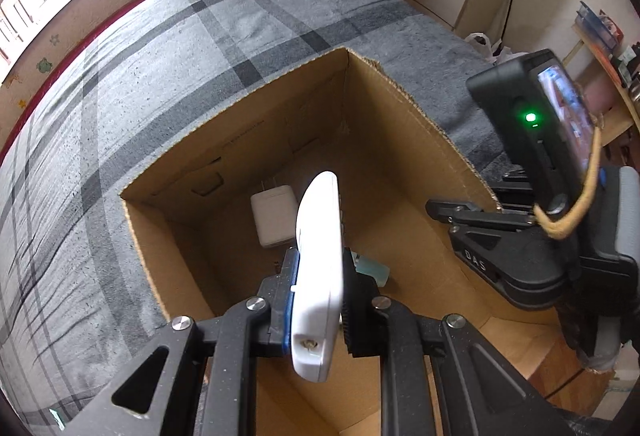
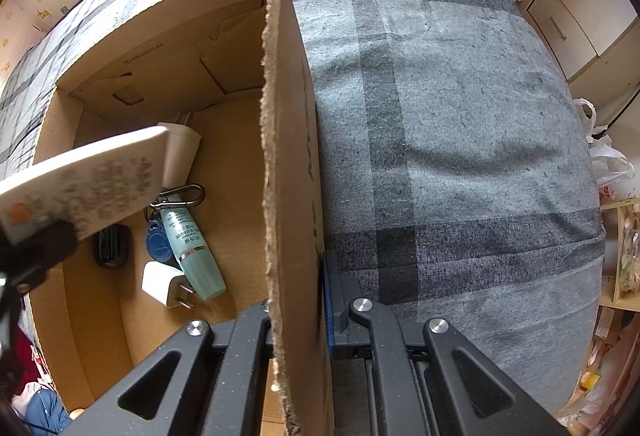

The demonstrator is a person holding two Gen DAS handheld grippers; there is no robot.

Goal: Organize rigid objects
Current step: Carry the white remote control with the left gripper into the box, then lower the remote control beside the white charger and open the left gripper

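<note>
Your left gripper (image 1: pixel 318 288) has its fingers clamped on a white remote control (image 1: pixel 320 268), held edge-up above the open cardboard box (image 1: pixel 400 139); in the right wrist view the same remote (image 2: pixel 84 179) shows blurred over the box's left part. Your right gripper (image 2: pixel 298 312) has its fingers together, pinched on the box's torn side wall (image 2: pixel 280 155), one finger inside, the blue-padded one outside against the bed. The box sits on a bed with a grey plaid blanket (image 2: pixel 440 115). On the box floor: a white charger plug (image 2: pixel 180 151) near the far wall, a teal tube (image 2: pixel 192 248) lying beside a blue key fob (image 2: pixel 158 240) on a carabiner (image 2: pixel 182 193), a second white plug adapter (image 2: pixel 166 286) touching the tube's lower end, and a dark object (image 2: pixel 112 246) partly hidden under the remote, too unclear to name. In the left wrist view the right gripper's body (image 1: pixel 532 195) sits at the box's right edge with a green light on.
</note>
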